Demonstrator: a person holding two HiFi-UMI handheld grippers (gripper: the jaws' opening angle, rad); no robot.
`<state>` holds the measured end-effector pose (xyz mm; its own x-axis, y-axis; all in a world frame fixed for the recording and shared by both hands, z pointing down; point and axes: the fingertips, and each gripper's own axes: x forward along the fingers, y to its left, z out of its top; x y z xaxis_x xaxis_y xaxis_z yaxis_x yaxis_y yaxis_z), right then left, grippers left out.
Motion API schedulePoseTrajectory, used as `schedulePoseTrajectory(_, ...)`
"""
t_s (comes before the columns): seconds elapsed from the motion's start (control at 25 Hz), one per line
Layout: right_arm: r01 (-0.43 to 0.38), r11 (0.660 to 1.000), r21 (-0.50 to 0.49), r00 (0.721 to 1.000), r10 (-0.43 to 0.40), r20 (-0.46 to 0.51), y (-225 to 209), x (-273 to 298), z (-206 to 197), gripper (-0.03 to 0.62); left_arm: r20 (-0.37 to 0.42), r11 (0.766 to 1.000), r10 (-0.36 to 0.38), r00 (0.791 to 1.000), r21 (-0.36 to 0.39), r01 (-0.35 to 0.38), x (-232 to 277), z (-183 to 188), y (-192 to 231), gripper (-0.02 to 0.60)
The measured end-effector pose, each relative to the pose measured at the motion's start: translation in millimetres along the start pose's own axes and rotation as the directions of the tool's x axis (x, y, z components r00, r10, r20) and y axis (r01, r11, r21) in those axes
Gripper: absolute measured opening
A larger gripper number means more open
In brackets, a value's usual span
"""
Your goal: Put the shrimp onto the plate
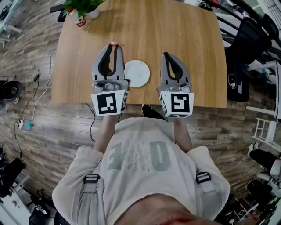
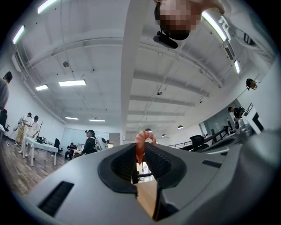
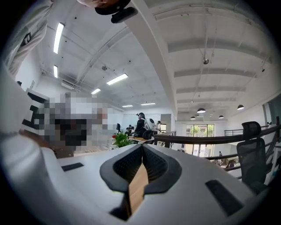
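Note:
A pink shrimp is pinched between the tips of my left gripper, which is shut on it and held up above the wooden table; in the head view the shrimp shows as a small pink bit at the jaw tips. The white round plate lies on the table between the two grippers, just right of the left one. My right gripper is shut with nothing in it, to the right of the plate. Both gripper views point up toward the ceiling.
A potted green plant and a small red-capped bottle stand at the table's far left corner. Black chairs crowd the right side. Cables run over the wood floor at the left. People stand far off in the room.

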<state>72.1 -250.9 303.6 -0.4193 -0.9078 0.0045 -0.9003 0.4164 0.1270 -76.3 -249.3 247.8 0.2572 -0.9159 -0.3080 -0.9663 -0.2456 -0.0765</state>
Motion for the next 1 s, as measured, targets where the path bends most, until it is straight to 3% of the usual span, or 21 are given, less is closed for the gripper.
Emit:
schedulePoseTrajectory(0.48, -0.095, 0.995, 0.035, 0.994, 0.096, -0.043, -31.2, 54.5, -22.6, 0.02, -0.003, 0.999, 0.037, 0.999, 0.01, -0.037, 72.5, -24.0, -6.4, 0.064)
schedulePoseTrajectory(0.68, -0.115, 0.992, 0.043, 0.99, 0.118, -0.078, -33.2, 55.3, -34.4, 0.02, -0.047, 0.999, 0.048, 0.998, 0.012, -0.047, 71.5, -37.8, -13.8, 0.064)
schedulePoseTrajectory(1.0, -0.107, 0.992, 0.064, 0.991, 0.111, -0.07, -15.3, 65.2, -24.5, 0.02, -0.08, 1.0, 0.005, 0.997, 0.017, -0.004, 71.8, -40.1, -4.2, 0.064)
